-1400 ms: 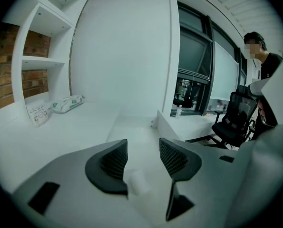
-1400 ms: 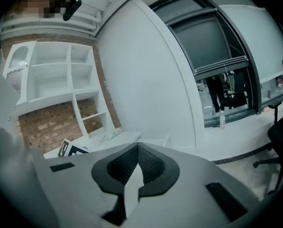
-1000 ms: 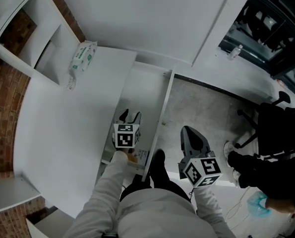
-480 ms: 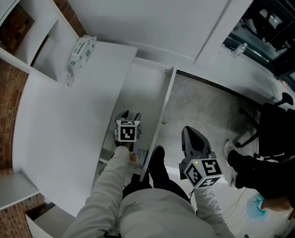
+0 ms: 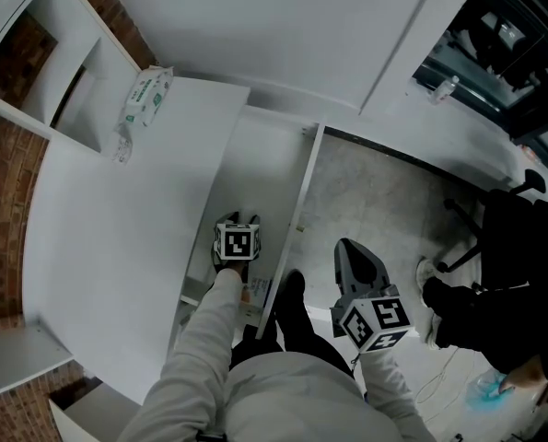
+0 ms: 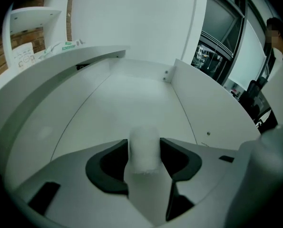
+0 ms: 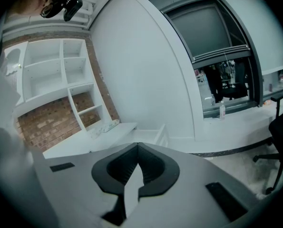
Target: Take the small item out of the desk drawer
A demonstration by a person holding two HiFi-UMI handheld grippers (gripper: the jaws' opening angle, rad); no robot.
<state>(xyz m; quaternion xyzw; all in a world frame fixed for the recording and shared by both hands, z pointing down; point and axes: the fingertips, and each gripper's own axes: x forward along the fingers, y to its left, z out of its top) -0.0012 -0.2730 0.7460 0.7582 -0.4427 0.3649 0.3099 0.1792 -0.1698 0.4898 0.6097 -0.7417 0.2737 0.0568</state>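
The white desk drawer (image 5: 305, 191) stands pulled out beside the desk top (image 5: 117, 228). My left gripper (image 5: 241, 220) is inside it near the front end, mostly hidden under its marker cube. In the left gripper view the left gripper (image 6: 143, 141) is shut on a small white roll-shaped item (image 6: 144, 152), held above the bare drawer floor (image 6: 131, 94). My right gripper (image 5: 348, 245) hangs outside the drawer over the grey floor. Seen in its own view, the right gripper (image 7: 137, 149) is shut with its jaw tips touching and nothing between them.
A pack of wipes (image 5: 141, 99) lies at the desk's far corner by white shelves (image 5: 34, 53). Small papers (image 5: 253, 291) lie at the drawer's near end. A black office chair (image 5: 504, 228) stands to the right, with a bottle (image 5: 444, 90) on the sill.
The left gripper has tipped more upright in the drawer, so its jaws are now mostly hidden under the marker cube. The right gripper has hardly moved.
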